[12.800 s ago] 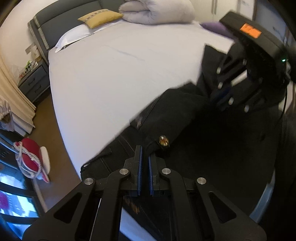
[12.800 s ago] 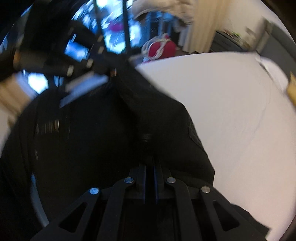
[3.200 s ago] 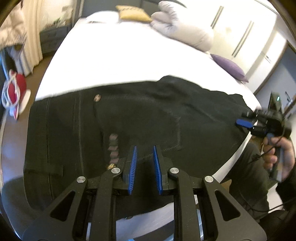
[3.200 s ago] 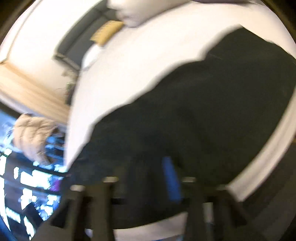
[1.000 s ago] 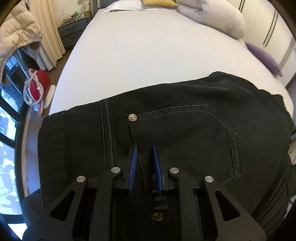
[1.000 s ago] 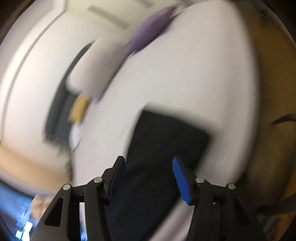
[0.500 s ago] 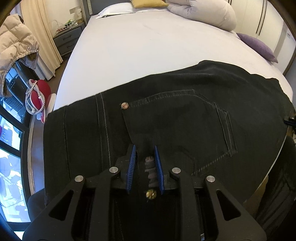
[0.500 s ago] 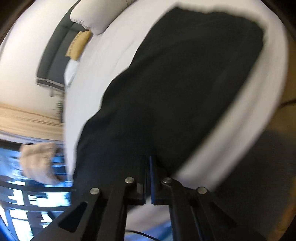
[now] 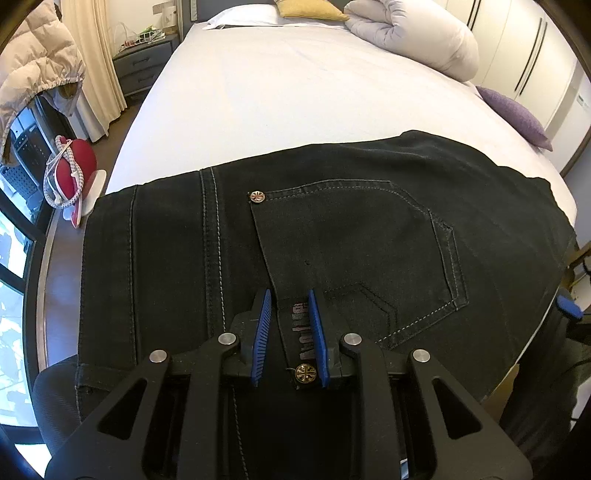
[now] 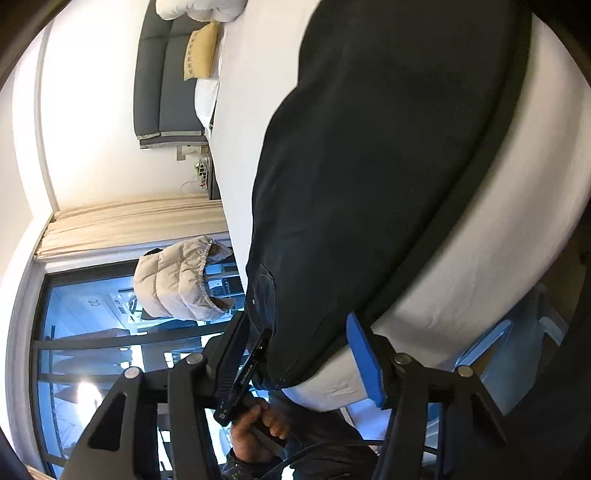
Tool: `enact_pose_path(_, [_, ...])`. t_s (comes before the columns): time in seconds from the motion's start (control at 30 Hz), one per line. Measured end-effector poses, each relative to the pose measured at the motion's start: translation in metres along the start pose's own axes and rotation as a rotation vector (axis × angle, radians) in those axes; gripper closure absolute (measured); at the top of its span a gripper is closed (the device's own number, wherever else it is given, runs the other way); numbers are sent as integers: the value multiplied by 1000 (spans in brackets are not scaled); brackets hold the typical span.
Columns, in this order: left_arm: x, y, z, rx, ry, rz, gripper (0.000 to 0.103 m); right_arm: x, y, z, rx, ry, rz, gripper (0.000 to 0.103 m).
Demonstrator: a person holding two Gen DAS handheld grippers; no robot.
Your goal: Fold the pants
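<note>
Black jeans (image 9: 332, 229) lie folded on the near end of the white bed (image 9: 295, 92), back pocket and rivets up. My left gripper (image 9: 290, 295) is open, its blue pads straddling the pocket's edge and a label just above the fabric. In the right wrist view, rolled sideways, the jeans (image 10: 369, 166) hang over the bed's edge. My right gripper (image 10: 314, 332) is open wide at that edge, the left finger (image 10: 232, 350) hidden behind the cloth and the blue right pad (image 10: 364, 354) against the mattress side.
Pillows (image 9: 413, 40) and a yellow cushion (image 9: 310, 9) lie at the bed's head, a purple cushion (image 9: 513, 110) at right. A nightstand (image 9: 142, 68), curtain and beige jacket (image 9: 33, 74) stand left. A red object (image 9: 74, 162) lies on the floor. A hand (image 10: 255, 424) holds the other gripper.
My right gripper was shut half a second ago and is now open wide at the bed's edge. My left gripper has stayed open over the pocket, shifting slightly.
</note>
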State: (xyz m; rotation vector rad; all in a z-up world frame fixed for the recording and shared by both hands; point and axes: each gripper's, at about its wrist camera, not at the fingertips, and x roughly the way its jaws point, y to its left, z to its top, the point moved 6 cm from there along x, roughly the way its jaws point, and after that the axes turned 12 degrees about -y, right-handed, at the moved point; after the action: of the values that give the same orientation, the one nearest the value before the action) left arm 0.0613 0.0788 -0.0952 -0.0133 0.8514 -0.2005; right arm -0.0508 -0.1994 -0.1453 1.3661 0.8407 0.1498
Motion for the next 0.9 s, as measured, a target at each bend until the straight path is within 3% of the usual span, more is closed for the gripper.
enact_pose_path(0.1, [-1, 1, -3, -4, -4, 5, 83, 47, 23, -15, 28, -9, -8, 44])
enact_pose_path(0.47, [-4, 3, -6, 3, -4, 5, 82, 67, 15, -17, 111, -7, -11, 45])
enact_pose_path(0.57, [-3, 2, -6, 5, -3, 5, 82, 72, 13, -14, 119, -12, -6, 53])
enact_pose_path(0.67, [-3, 3, -6, 6, -2, 6, 83, 75, 13, -13, 101, -13, -27, 77])
enact_pose_path(0.7, [-3, 3, -6, 5, -2, 6, 82, 73, 12, -13, 92, -19, -40, 91])
enact_pose_path(0.73, [-3, 3, -6, 6, -2, 5, 82, 72, 11, -13, 82, -25, -55, 95])
enact_pose_path(0.9, [-3, 2, -6, 8, -3, 3, 82, 60, 4, -16, 51, -72, -120, 100])
